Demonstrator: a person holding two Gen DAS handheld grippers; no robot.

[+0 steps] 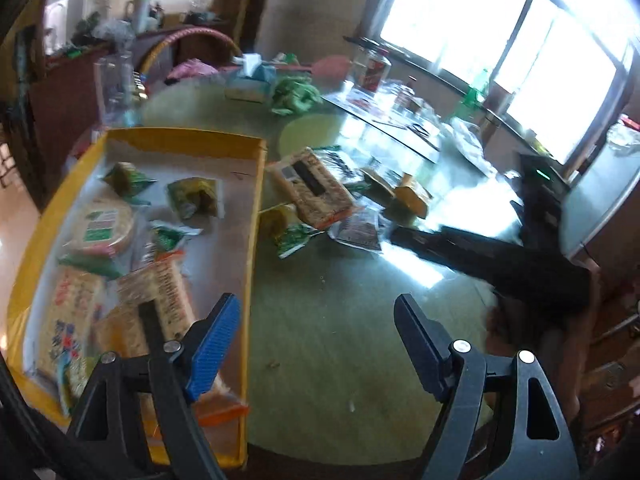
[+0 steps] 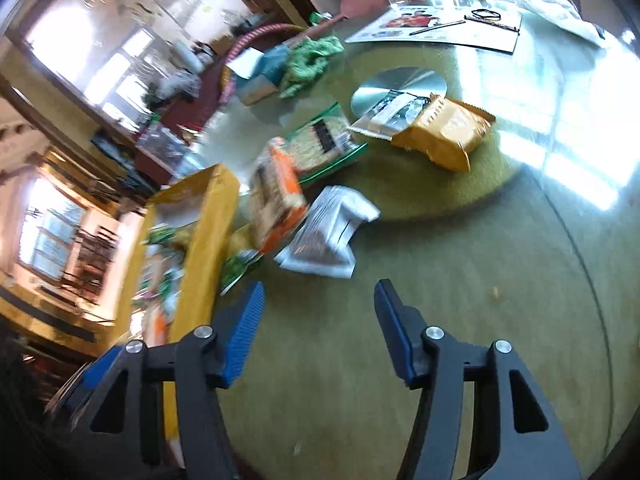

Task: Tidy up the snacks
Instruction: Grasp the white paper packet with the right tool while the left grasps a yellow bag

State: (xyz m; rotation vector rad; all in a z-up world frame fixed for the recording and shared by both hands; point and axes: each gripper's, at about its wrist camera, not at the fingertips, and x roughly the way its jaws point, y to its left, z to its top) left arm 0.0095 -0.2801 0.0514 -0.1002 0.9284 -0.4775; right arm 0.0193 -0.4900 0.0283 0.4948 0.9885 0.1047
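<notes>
Snacks (image 2: 280, 196) beside yellow tray (image 1: 256, 216) on green glass-topped table (image 1: 340, 320), bright window (image 1: 500, 48) behind; both tongs wide, empty.

We can read no text anywhere: printing shows on the snack packets (image 1: 308, 188) beside the yellow box (image 1: 256, 216), on those inside it, and on the far printed sheet (image 2: 436, 28), all blurred beyond reading.
</notes>
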